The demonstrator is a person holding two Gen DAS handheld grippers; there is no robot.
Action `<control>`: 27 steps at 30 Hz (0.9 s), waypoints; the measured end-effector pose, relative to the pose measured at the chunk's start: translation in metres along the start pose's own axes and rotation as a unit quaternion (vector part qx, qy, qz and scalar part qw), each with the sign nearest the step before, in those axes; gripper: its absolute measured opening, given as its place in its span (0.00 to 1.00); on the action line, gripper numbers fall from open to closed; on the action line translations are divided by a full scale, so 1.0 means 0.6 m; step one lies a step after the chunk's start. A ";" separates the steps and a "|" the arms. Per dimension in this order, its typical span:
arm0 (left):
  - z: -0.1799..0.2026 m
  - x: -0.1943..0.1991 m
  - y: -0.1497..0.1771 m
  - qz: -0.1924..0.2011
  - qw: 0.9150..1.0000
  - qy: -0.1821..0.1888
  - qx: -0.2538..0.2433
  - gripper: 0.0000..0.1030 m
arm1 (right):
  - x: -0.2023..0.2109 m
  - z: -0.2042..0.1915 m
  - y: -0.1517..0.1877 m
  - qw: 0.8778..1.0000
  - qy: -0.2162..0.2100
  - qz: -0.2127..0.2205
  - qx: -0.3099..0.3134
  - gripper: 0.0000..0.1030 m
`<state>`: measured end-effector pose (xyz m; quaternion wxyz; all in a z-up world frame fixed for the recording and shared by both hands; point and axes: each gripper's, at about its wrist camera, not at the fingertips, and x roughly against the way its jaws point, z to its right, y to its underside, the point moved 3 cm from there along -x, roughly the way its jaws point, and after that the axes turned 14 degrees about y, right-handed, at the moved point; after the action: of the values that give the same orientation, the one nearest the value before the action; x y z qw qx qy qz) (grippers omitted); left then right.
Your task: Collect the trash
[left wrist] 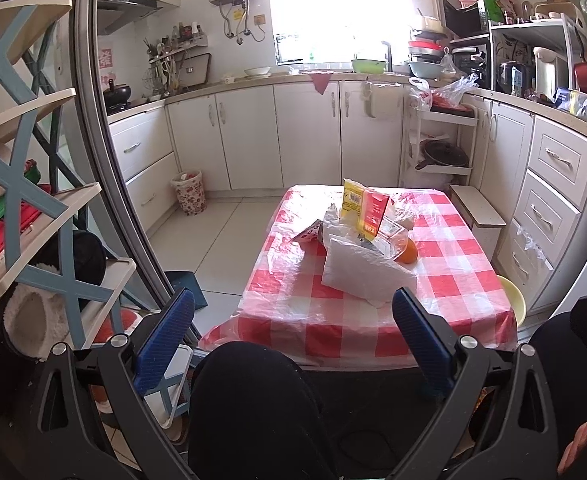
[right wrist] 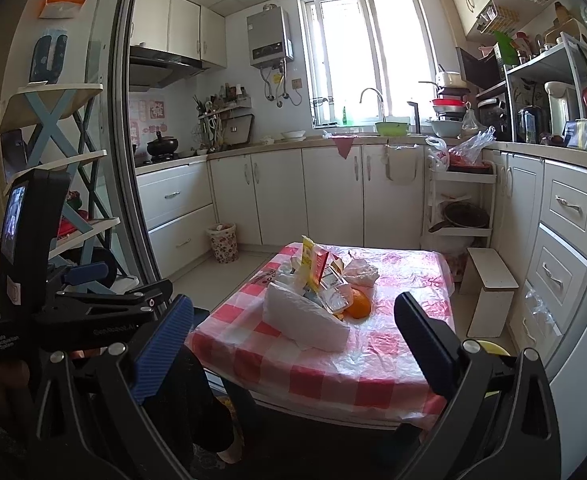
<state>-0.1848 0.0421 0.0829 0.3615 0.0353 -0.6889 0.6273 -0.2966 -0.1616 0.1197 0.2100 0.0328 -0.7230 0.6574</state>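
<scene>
White kitchen, checked table (left wrist: 445,280) holding trash pile (left wrist: 367,240), both grippers' fingers apart.

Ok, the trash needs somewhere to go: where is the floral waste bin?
The floral waste bin stands on the floor against the white base cabinets, beyond the table's far-left corner.

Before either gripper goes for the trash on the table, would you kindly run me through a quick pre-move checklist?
1. Left gripper open, empty: ok.
2. Right gripper open, empty: ok.
3. Trash pile in view on the checkered table: ok.
4. White plastic bag nearest, unobstructed: ok.
5. Orange trash or not: cannot tell.
6. Floral bin on the floor has room: cannot tell.
</scene>
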 end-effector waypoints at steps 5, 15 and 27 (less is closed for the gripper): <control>0.004 0.003 0.001 0.002 1.000 0.000 -0.002 0.93 | 0.006 0.002 -0.008 1.000 0.001 0.003 -0.002 0.94; 0.006 0.005 0.000 0.003 1.000 0.001 -0.005 0.93 | 0.010 0.004 -0.015 1.000 0.005 0.007 -0.004 0.94; 0.007 0.005 -0.001 0.000 1.000 -0.006 -0.010 0.92 | 0.011 0.008 -0.017 1.000 0.006 0.010 -0.010 0.94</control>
<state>-0.1886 0.0396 0.0855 0.3578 0.0352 -0.6973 0.6201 -0.3006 -0.1662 0.1317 0.2082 0.0198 -0.7287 0.6522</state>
